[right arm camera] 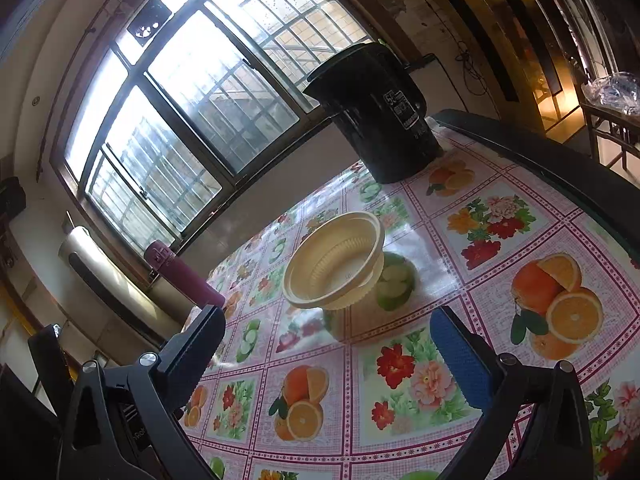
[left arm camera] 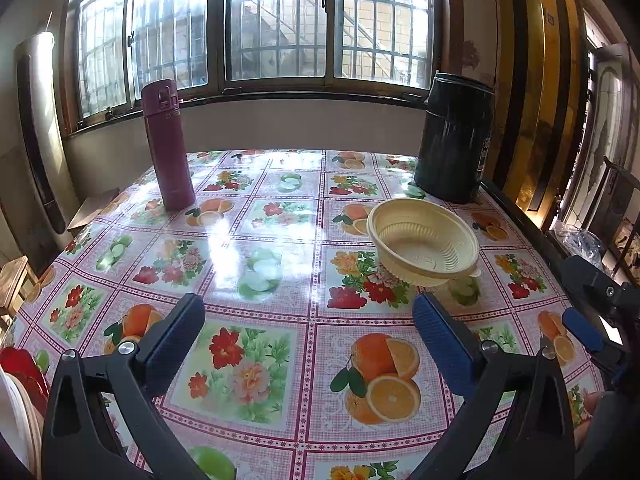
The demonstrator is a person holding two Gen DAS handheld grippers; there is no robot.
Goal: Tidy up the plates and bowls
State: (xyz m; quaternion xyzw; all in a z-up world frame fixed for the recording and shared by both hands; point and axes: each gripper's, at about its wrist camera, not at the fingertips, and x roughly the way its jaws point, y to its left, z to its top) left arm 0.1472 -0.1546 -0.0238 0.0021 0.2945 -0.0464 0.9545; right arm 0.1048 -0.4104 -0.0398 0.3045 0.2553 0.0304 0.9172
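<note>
Both spread wide and holding nothing, left gripper [left arm camera: 308, 332] and right gripper [right arm camera: 326, 350], with the cream bowl [left arm camera: 424, 244] tilted on the far right of the table [left arm camera: 256, 240], liable to skid if nudged at its rim; only in the left view, stacked plates [left arm camera: 18, 408] at near left.

So on the table [left arm camera: 280, 220] the bowl [left arm camera: 422, 244] sits toward the right edge, a bit in from the far right corner, where the big bucket [left arm camera: 456, 136] stands right behind it. The flask [left arm camera: 166, 144] stands upright near the far left corner, well apart from both. Some plates [left arm camera: 20, 408] are stacked at the near left edge.
</note>
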